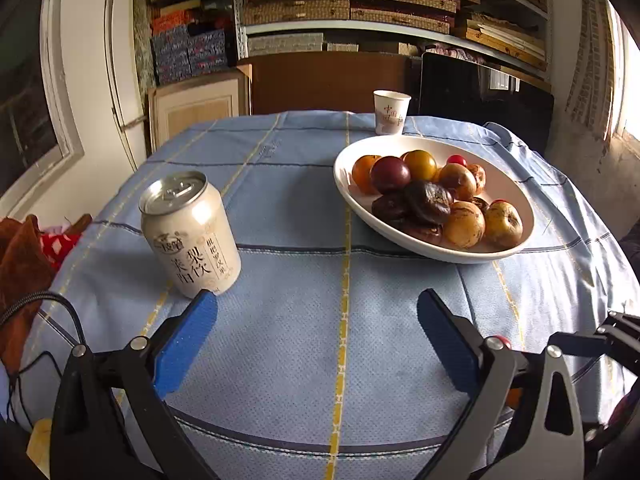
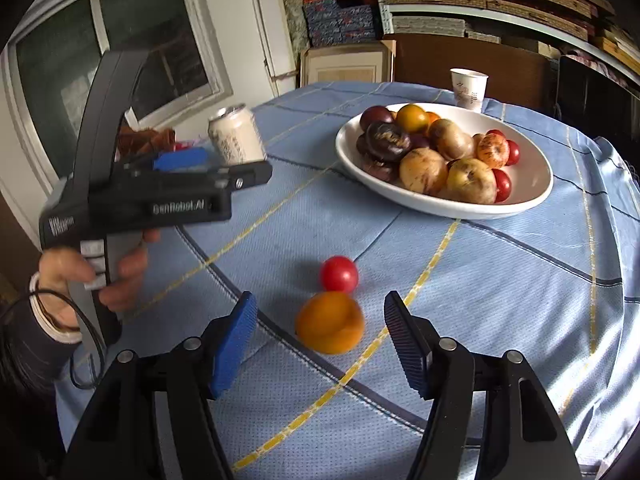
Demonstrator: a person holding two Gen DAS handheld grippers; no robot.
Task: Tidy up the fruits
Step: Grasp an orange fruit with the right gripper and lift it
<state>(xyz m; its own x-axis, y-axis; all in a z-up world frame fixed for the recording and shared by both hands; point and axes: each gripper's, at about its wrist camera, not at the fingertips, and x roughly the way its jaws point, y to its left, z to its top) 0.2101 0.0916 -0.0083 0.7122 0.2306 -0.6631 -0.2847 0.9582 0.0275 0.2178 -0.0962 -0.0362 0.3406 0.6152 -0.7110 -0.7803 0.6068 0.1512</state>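
Observation:
A white oval bowl (image 1: 516, 184) (image 2: 532, 168) at the far right of the table holds several fruits: orange, yellow, dark purple, tan and small red ones. Outside it, on the blue cloth, lie an orange fruit (image 2: 330, 326) and a small red fruit (image 2: 339, 274), touching each other. My right gripper (image 2: 322, 299) is open low over the cloth. The orange fruit lies just past its blue pads and in line with the gap, untouched. My left gripper (image 1: 317, 296) is wide open with only bare cloth between its fingers. A hand (image 2: 120, 272) holds its handle.
A pale drink can (image 1: 190, 236) (image 2: 236, 136) stands just beyond my left gripper's left finger. A paper cup (image 1: 391, 112) (image 2: 469, 88) stands at the table's far edge behind the bowl. Brown and red fabric (image 1: 24, 256) lies off the left edge. Shelves of boxes fill the back wall.

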